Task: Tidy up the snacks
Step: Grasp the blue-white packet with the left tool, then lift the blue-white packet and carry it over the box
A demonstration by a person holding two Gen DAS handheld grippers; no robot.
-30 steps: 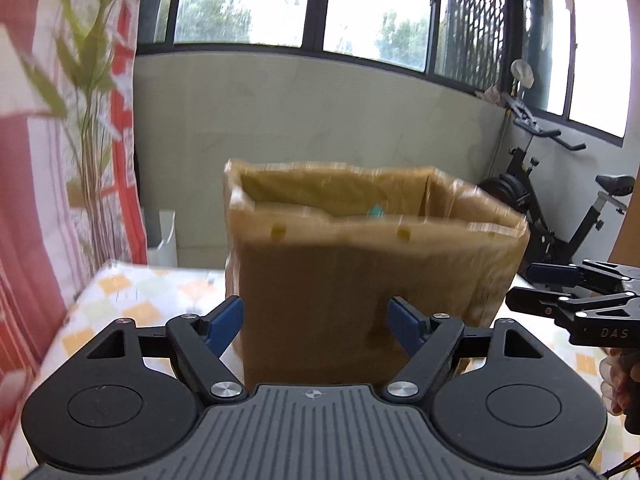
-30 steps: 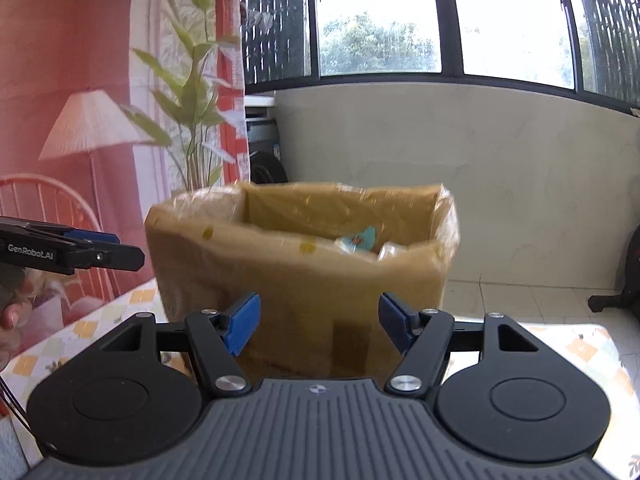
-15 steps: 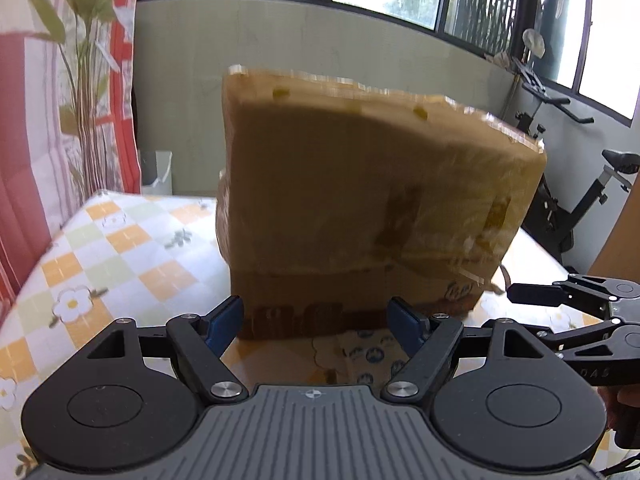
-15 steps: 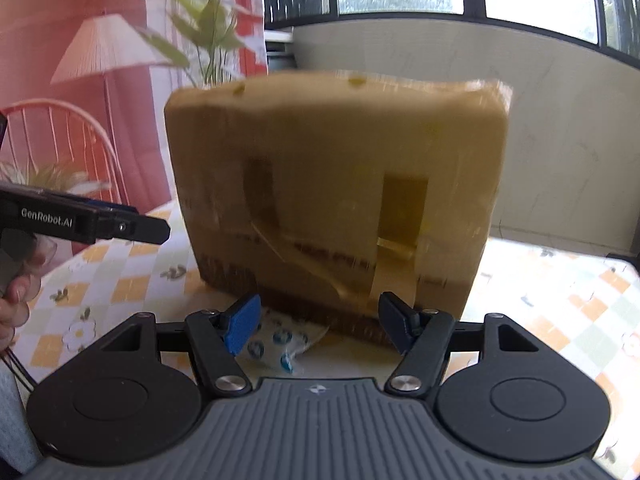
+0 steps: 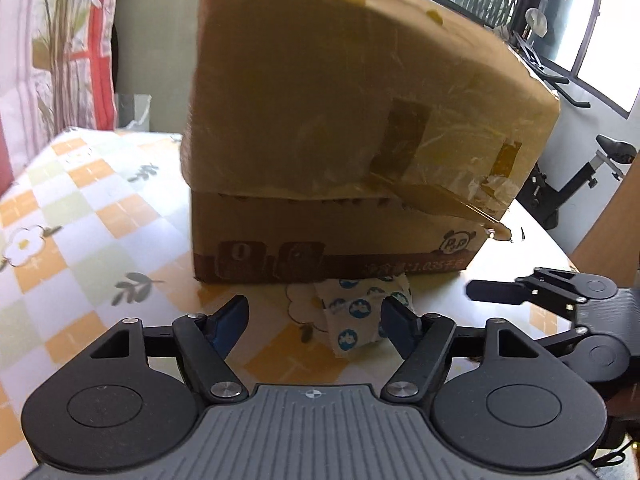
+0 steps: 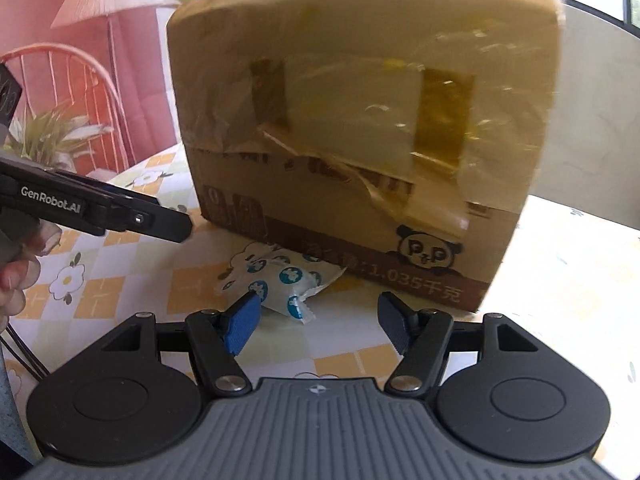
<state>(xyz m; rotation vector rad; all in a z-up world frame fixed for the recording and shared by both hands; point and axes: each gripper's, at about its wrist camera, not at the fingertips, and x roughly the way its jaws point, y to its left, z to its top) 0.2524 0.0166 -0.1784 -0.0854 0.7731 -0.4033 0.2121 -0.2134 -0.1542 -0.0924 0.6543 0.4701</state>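
Snack packet: one, white wrapper with blue round prints, lying flat on the tablecloth at the near foot of the cardboard box, touching or just beside its base.

Cardboard box: brown, taped, panda print at lower right, standing behind the packet.

My left gripper: jaws closing but not yet pressing anything; the packet lies ahead, toward the right finger.

My right gripper: released, holding nothing; the packet sits just beyond its left pad.

Tablecloth: orange-and-white checks, flower motifs.
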